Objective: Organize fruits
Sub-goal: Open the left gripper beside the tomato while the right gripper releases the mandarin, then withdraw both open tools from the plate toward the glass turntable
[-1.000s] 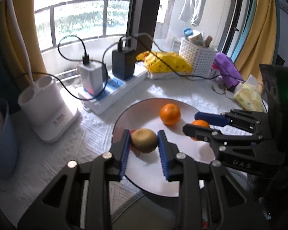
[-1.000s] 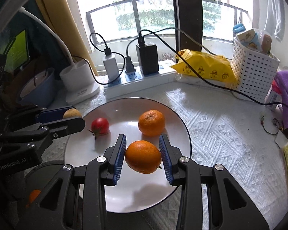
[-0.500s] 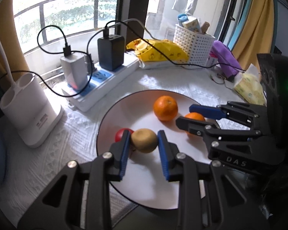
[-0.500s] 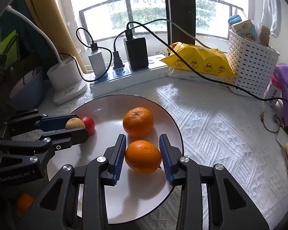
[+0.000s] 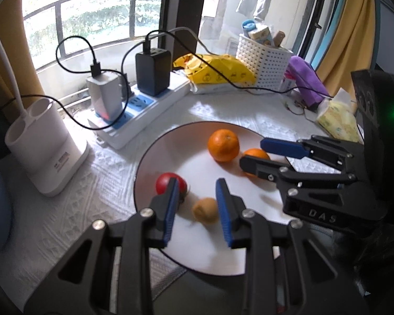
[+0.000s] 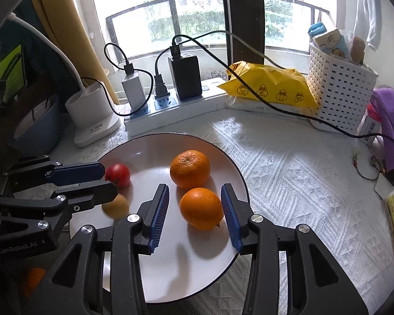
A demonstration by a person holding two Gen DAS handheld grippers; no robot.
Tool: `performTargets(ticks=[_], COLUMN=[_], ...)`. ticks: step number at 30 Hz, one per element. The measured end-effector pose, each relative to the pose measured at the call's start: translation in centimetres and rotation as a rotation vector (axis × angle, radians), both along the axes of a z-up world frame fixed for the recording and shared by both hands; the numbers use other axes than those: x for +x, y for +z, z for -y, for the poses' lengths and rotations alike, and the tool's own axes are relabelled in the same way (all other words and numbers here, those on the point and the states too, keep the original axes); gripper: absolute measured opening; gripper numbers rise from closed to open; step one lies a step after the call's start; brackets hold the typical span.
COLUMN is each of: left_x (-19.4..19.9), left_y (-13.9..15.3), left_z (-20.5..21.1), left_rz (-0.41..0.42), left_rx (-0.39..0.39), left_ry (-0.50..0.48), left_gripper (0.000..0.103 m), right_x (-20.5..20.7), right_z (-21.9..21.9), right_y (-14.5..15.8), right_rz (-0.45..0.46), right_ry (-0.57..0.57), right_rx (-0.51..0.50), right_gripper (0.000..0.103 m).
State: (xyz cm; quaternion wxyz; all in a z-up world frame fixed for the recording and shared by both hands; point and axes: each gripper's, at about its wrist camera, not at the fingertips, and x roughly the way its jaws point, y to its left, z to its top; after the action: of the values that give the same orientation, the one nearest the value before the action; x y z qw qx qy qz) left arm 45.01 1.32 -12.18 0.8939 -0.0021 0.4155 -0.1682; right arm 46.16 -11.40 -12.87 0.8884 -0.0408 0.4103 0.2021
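While the right tongs [image 6: 194,193] have just been opening, their orange [image 6: 201,208] sits loose between them on the plate [image 6: 144,147]. Left tongs [image 5: 196,185] are narrow, with a blurry kiwi [image 5: 205,211] unclamped, low beside one pad.

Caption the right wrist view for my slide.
Right hand-held gripper, jaws just opened further, straddling a round orange citrus fruit on a round white plate.
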Motion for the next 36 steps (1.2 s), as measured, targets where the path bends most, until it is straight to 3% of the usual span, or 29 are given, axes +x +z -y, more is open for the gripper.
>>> performTargets(ticks=[25,36], left_x=[-7.5,-11.6], left_y=[5.5,7.0], left_z=[-2.3,-3.5], left_rz=[0.126,0.180], left_rx=[-0.039,-0.046], left_ry=[0.072,0.110], left_gripper=[0.032,0.042], right_x=[-6.5,-10.3], right_z=[-0.3,-0.7], right_y=[5.5,7.5], right_rz=[0.090,0.128], right_ry=[0.011,0.023], right_rx=[0.004,0.002], right_gripper=[0.044,0.044])
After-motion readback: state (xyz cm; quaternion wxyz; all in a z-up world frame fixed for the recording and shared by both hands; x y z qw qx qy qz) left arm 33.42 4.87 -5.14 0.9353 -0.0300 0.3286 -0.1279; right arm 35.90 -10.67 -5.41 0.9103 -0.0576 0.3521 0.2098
